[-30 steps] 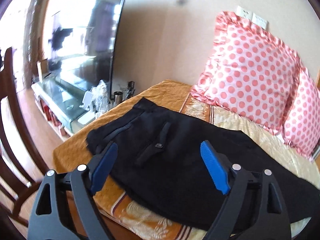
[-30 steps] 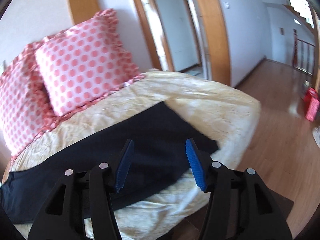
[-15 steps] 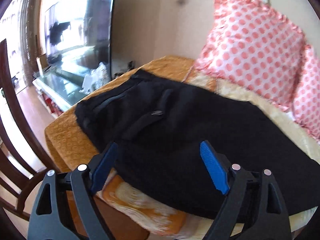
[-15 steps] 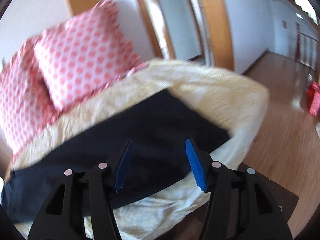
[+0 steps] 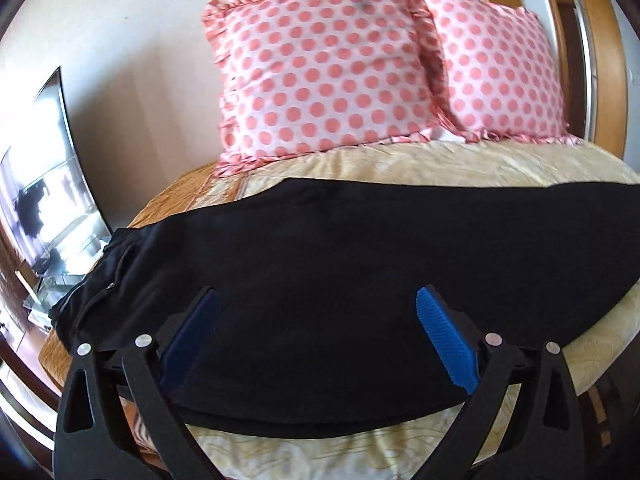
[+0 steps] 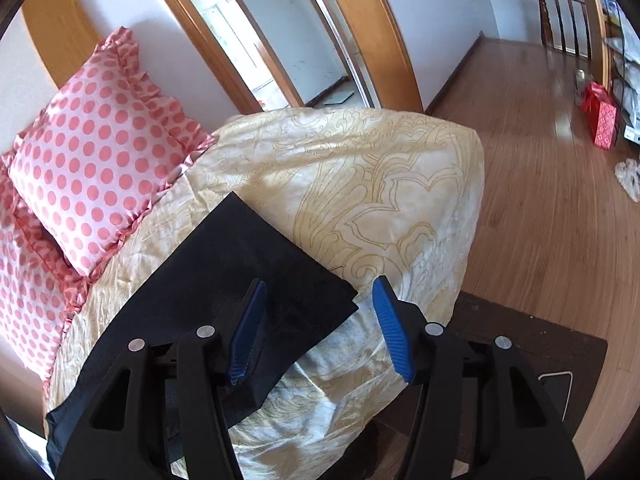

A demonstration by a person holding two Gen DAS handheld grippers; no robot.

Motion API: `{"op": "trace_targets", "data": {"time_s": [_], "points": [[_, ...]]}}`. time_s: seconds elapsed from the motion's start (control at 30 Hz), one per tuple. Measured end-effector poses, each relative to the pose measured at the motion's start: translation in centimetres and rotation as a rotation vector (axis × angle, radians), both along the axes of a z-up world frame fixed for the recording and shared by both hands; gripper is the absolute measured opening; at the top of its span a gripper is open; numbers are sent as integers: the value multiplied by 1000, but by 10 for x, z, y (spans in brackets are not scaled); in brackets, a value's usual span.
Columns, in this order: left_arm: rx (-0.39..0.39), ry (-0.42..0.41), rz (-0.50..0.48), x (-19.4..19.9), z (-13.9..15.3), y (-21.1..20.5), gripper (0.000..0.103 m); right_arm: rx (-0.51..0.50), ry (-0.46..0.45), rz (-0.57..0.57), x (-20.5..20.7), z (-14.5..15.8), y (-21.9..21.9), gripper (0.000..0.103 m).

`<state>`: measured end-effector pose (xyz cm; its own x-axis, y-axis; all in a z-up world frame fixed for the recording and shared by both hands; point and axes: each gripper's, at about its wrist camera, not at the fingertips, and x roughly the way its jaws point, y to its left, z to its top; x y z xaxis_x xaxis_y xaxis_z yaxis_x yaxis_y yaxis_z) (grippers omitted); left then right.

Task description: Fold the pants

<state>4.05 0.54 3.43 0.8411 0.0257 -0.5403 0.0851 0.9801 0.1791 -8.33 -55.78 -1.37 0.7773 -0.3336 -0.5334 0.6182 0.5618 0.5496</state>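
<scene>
Black pants point(image 5: 320, 280) lie flat and lengthwise across a cream and gold bedspread point(image 5: 480, 160), waist at the left, legs running right. My left gripper point(image 5: 316, 320) is open and empty, hovering over the middle of the pants near the bed's front edge. In the right wrist view the leg hem point(image 6: 256, 264) ends on the bedspread point(image 6: 360, 184). My right gripper point(image 6: 318, 312) is open and empty, its jaws straddling the near hem corner just above the fabric.
Two pink polka-dot pillows point(image 5: 328, 64) lean on the wall behind the pants; one also shows in the right wrist view point(image 6: 92, 160). A TV point(image 5: 44, 184) stands at the left. Wood floor point(image 6: 540, 160), a dark mat point(image 6: 532, 360) and a red bag point(image 6: 602, 120) lie right of the bed.
My left gripper swung right from the waist end to over the middle of the pants. My right gripper moved right and closer to the leg hem corner. Both stayed open.
</scene>
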Motion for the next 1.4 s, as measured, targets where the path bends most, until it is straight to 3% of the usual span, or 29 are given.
{"op": "trace_targets", "data": {"time_s": [0.57,0.7,0.8,0.93,1.07,1.2,1.3,1.4], "points": [[-117,136,32,10,-24,14,101,51,-97,118,9,-2,30,56],[-107,130,29,9,-26,14,101,45,-90,85,12,-8,24,23],[-117,126,27,8,-27,15,101,38,-123,83,14,-6,29,11],[-130,122,28,9,-28,17,101,-93,-189,132,22,26,57,8],[-138,112,31,9,-29,18,101,-250,-266,305,45,73,116,8],[-140,106,36,8,-29,17,101,-379,-342,606,78,107,216,8],[-139,99,41,8,-29,17,101,-406,-343,860,103,103,294,8],[-140,98,40,6,-28,18,101,-365,-245,1083,130,67,360,8]]}}
